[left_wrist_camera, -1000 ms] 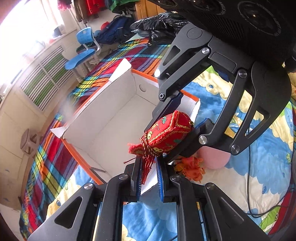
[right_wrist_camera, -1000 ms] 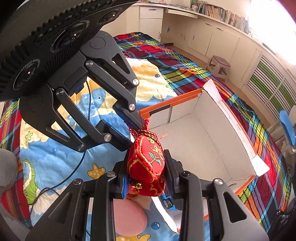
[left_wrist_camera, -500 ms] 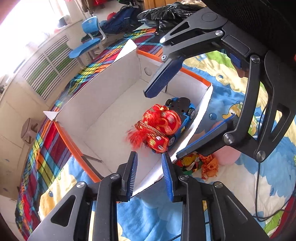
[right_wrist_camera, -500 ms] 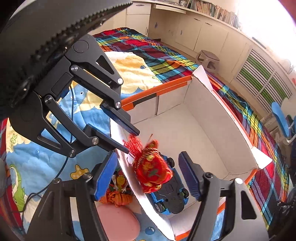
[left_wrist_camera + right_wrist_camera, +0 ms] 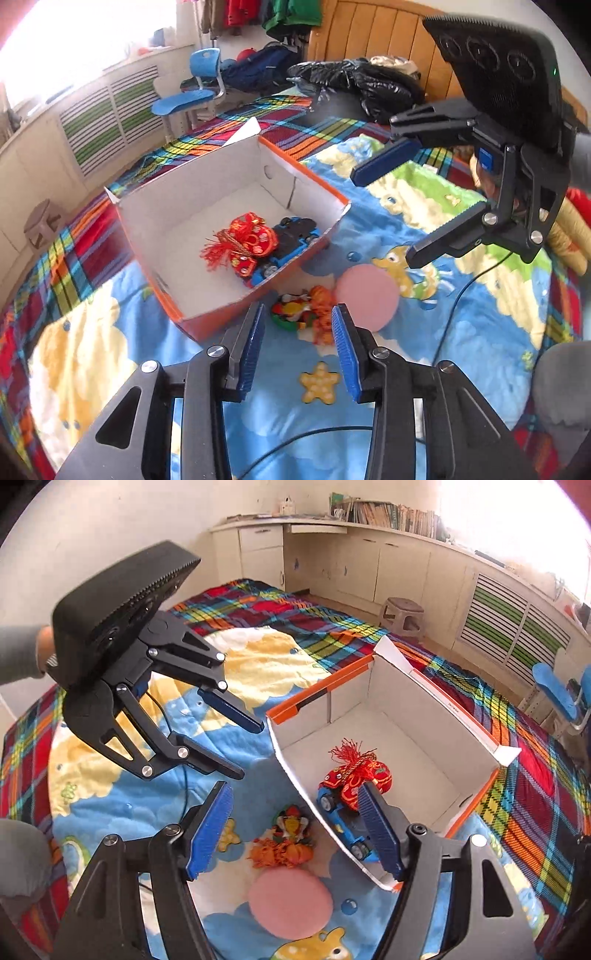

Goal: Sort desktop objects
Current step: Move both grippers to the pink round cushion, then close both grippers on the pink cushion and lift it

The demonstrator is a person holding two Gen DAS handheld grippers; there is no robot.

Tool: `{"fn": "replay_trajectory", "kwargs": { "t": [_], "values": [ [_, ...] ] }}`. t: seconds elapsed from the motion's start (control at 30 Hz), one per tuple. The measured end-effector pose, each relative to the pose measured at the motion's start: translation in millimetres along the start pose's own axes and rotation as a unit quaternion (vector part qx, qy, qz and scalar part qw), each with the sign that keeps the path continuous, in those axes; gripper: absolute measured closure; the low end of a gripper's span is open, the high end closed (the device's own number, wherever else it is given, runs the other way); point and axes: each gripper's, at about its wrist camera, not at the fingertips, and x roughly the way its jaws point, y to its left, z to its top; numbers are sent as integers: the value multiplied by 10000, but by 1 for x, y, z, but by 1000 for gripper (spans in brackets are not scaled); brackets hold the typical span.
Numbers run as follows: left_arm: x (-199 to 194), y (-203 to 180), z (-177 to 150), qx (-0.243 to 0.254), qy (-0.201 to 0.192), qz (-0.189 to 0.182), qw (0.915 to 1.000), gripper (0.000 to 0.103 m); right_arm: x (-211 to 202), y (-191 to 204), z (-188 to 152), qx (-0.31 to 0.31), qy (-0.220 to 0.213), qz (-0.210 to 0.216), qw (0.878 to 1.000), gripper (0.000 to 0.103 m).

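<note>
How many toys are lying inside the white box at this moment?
2. The red embroidered pouch lies partly on top of the blue toy car, against the near wall of the box. Something smaller beneath them could be hidden.

Bright window light, cream cabinets, a blue chair, a stool.

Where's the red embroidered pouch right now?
The red embroidered pouch lies inside the cardboard box, resting against the blue toy car by the near wall; in the right wrist view it sits at centre-right.
</note>
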Motion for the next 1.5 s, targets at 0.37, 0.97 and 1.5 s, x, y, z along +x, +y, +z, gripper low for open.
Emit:
{"fn": "replay_trajectory", "kwargs": {
  "t": [0.37, 0.97, 1.5],
  "values": [
    [67, -42, -53, -1983, -155, -1077, 9741, 68, 10, -23, -109, 1695, 389, 309, 9843, 33],
    [137, -11, -96, -4190, -514, -1850, 8875, 58, 60, -92, -170, 3607, 163, 1075, 9263, 33],
    [155, -5, -87, -4348, -606, -1944, 8772, 55, 70, -102, -176, 3884, -42, 1304, 9122, 38]
  ]
}}
